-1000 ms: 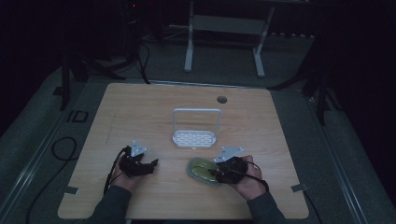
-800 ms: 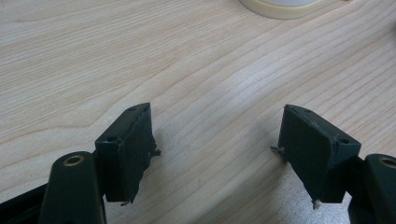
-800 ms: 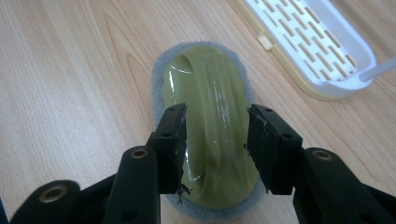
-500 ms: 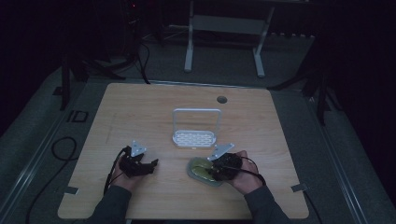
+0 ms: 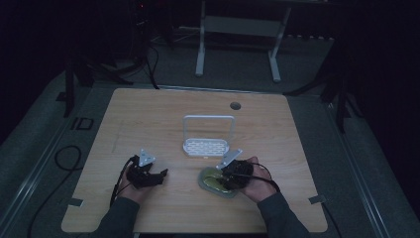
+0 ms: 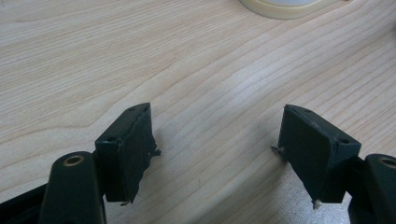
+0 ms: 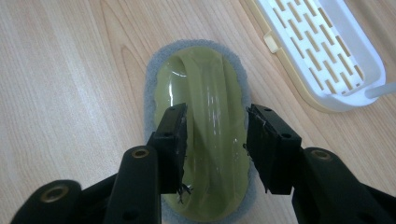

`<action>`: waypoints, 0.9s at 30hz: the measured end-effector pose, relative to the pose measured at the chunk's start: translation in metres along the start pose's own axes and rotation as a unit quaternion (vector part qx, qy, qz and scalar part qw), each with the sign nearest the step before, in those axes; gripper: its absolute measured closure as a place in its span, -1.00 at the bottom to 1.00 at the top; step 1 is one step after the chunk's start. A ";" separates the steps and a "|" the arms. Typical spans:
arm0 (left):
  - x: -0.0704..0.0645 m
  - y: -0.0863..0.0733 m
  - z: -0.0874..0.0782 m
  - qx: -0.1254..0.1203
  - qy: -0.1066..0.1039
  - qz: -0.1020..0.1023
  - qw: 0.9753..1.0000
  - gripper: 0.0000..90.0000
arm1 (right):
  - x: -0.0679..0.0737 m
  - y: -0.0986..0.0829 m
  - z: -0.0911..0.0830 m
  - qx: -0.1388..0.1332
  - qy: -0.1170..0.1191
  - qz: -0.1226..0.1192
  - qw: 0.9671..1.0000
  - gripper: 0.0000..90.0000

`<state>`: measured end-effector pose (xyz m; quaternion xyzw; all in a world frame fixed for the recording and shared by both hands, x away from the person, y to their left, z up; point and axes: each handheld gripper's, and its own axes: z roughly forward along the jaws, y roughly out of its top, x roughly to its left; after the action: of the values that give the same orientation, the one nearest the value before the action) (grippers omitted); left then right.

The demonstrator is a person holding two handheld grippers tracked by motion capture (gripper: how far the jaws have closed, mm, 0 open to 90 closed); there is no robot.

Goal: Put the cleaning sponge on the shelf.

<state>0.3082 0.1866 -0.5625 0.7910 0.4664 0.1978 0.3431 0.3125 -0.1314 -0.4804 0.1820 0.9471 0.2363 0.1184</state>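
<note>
A green scrubber (image 5: 212, 183) with an arched translucent handle (image 7: 210, 93) and a grey pad lies flat on the wooden table (image 5: 148, 119), front right of centre. My right gripper (image 5: 227, 179) is down over it, jaws narrowed against the two sides of the handle; in the right gripper view the gripper (image 7: 215, 135) straddles the arch. My left gripper (image 5: 161, 176) rests at the front left, pointing right. Its jaws stand wide apart over bare wood in the left gripper view (image 6: 217, 140), with nothing between them.
A white slotted rack (image 5: 205, 147) with a tall wire handle stands just behind the scrubber, on a cream base (image 7: 322, 100); its rim (image 6: 285, 7) shows ahead of the left gripper. A round cable hole (image 5: 235, 105) sits near the table's far edge.
My right hand has shifted left and brought its gripper over the scrubber, jaws now around the handle. The left gripper has stayed put.
</note>
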 end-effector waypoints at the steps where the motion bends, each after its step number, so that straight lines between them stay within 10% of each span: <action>1: 0.000 0.000 0.000 0.000 0.000 0.000 1.000 -0.41 | -0.001 0.001 0.000 0.000 0.003 0.000 1.000 0.26; 27: 0.000 0.000 0.000 0.001 0.000 0.001 1.000 -0.41 | -0.006 0.013 0.004 0.045 0.026 -0.005 0.999 0.23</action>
<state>0.3083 0.1866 -0.5624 0.7918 0.4657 0.1974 0.3425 0.3235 -0.1212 -0.4764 0.1760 0.9604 0.1980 0.0864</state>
